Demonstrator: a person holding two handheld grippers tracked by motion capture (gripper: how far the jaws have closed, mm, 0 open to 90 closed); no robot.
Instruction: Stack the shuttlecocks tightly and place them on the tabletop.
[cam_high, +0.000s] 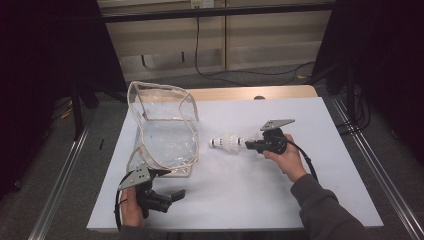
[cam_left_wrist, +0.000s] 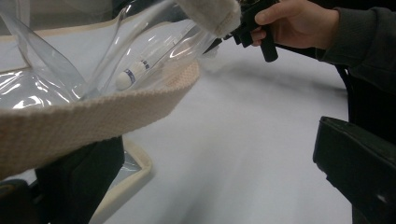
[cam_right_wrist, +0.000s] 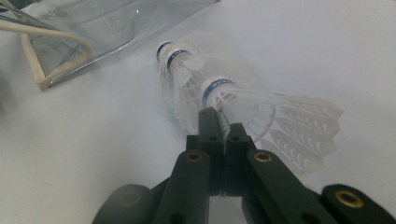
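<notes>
Left fingers (cam_high: 167, 184) spread beside the clear bag (cam_high: 165, 132); right fingers (cam_high: 250, 144) clench stacked shuttlecocks (cam_high: 227, 142) outside it.

Bag mouth: we see the clear bag (cam_high: 165, 127) open toward the shuttlecocks (cam_high: 227, 142), its rim sagging.
Gap: bare table (cam_high: 300, 120) between bag and shuttlecocks, passable.
Left gripper (cam_high: 167, 186): we find the bag's strap (cam_left_wrist: 93, 119) draped over one jaw, jaws apart.
Right side: table bare beyond the right gripper (cam_high: 250, 145).
Front edge: bare between our hands.
</notes>
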